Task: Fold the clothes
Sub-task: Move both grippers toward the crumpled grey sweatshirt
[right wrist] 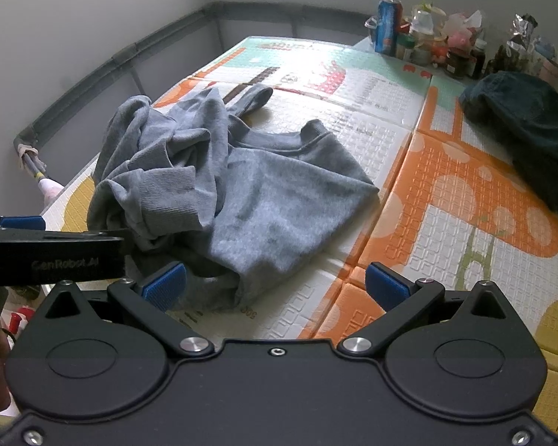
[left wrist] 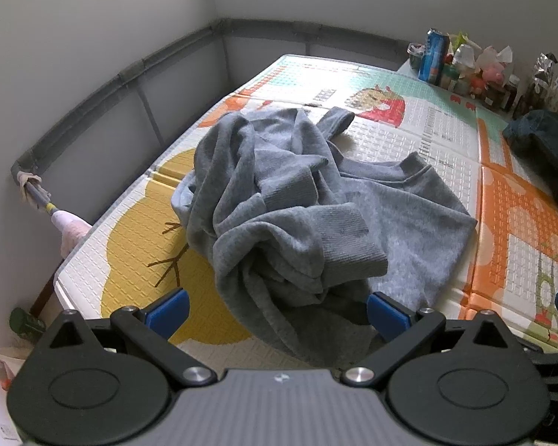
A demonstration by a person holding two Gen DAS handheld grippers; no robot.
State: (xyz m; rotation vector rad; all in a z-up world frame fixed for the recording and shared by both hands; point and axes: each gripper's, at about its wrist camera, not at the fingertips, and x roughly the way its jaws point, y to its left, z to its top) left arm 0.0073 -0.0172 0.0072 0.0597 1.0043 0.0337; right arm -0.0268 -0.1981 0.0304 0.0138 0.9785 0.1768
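A grey sweatshirt (left wrist: 297,200) lies crumpled in a heap on the patterned foam mat (left wrist: 137,245), a ribbed cuff on top and its collar toward the right. My left gripper (left wrist: 277,310) is open, its blue pads either side of the heap's near edge, just above it. In the right wrist view the same sweatshirt (right wrist: 249,193) lies ahead and to the left. My right gripper (right wrist: 275,284) is open over the mat (right wrist: 446,230) at the garment's near right hem, holding nothing. The left gripper's body (right wrist: 52,252) shows at the left edge.
A dark green garment (right wrist: 532,137) lies on the mat at the right. Cans, bottles and jars (right wrist: 427,44) crowd the far right corner. A grey padded rail (left wrist: 122,78) runs along the left and back, close to the walls.
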